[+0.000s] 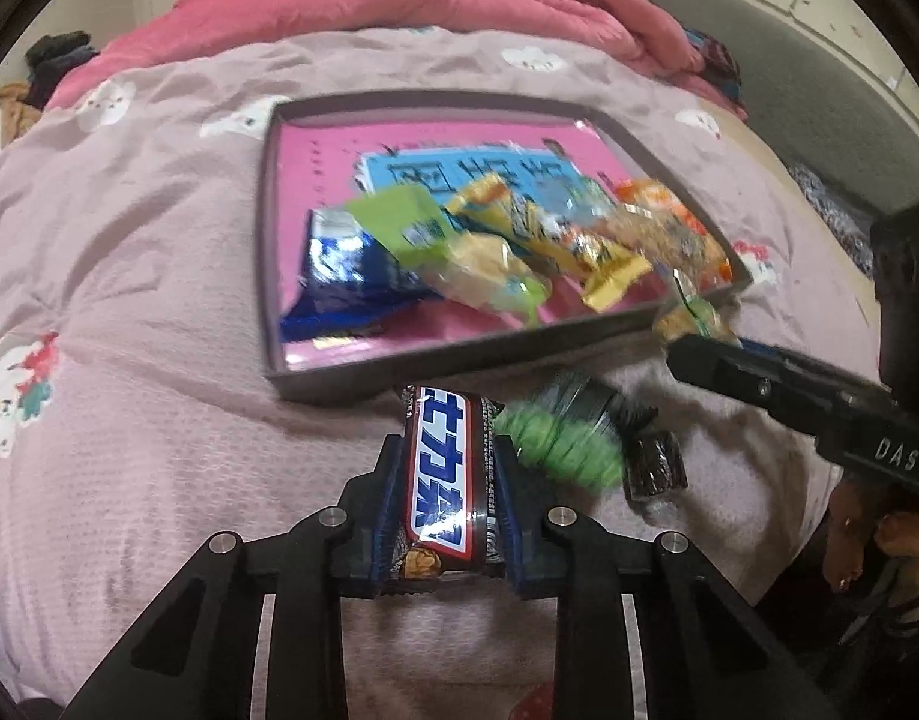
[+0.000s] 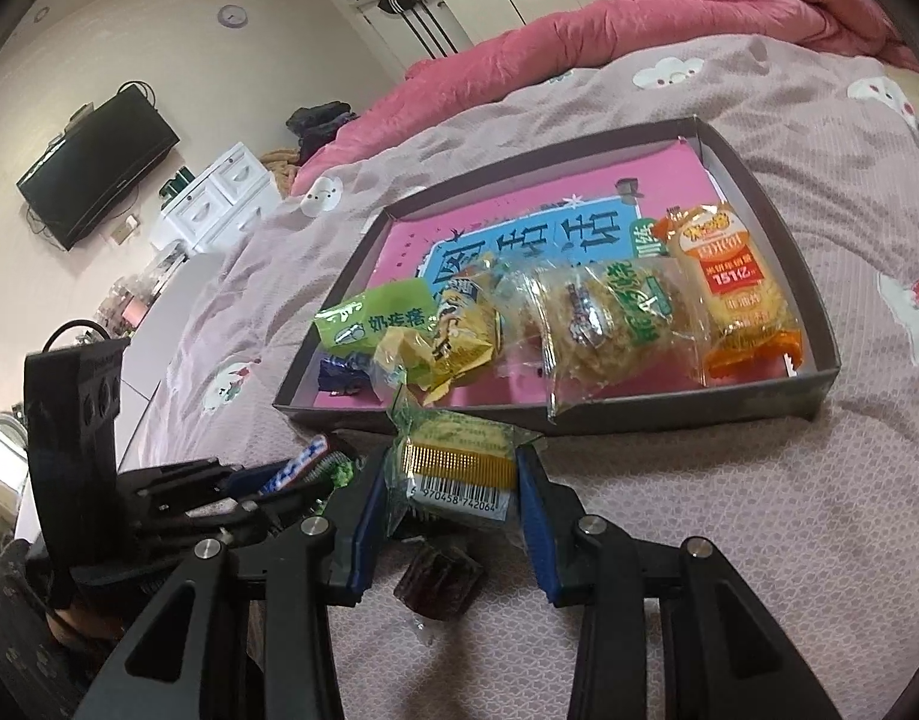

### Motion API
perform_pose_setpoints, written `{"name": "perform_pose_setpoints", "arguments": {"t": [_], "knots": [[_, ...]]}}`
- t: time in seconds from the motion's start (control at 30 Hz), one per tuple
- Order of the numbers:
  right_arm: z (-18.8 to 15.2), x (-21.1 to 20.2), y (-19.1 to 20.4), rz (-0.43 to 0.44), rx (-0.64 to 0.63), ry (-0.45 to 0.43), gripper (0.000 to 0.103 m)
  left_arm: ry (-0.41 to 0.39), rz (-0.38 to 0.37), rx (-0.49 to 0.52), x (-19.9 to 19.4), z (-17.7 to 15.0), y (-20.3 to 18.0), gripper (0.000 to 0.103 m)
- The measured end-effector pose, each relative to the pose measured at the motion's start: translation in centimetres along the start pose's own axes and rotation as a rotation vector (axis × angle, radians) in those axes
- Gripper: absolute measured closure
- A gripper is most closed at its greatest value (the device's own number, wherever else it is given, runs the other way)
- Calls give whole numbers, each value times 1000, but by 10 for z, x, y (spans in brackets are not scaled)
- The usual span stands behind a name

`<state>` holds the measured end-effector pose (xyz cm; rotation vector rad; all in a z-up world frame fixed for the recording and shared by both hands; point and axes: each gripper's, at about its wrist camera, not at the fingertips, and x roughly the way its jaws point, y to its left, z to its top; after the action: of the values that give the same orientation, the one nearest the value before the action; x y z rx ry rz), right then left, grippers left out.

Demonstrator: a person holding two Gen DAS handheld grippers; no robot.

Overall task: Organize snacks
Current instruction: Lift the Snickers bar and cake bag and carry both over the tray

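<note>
Left gripper (image 1: pixel 444 495) clamped on the chocolate bar (image 1: pixel 441 474), short of the tray (image 1: pixel 267 276): I'd clear the near rim before releasing. Right gripper (image 2: pixel 453 474) clamped on the green-wrapped pastry (image 2: pixel 456 462), just before the rim: drop it beside the orange packet (image 2: pixel 735 294).

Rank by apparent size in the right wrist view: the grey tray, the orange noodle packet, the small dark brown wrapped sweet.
1. Grey cardboard tray
2. Orange noodle packet
3. Small dark brown wrapped sweet, though it lies nearer the camera, so it looks bigger than it is.
</note>
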<state>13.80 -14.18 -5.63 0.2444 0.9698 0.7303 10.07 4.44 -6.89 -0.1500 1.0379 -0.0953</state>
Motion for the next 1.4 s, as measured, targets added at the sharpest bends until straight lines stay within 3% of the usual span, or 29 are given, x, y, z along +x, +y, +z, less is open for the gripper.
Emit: {"name": "perform_pose_setpoints", "arguments": {"t": [0.47, 0.9, 1.4], "knots": [[5, -12, 16, -19, -93, -61, 62, -103, -11, -44, -31, 13, 0, 74], [12, -25, 17, -12, -100, -117, 62, -139, -18, -73, -42, 16, -1, 74], [23, -49, 10, -61, -102, -206, 62, -181, -21, -126, -53, 25, 3, 74]]}}
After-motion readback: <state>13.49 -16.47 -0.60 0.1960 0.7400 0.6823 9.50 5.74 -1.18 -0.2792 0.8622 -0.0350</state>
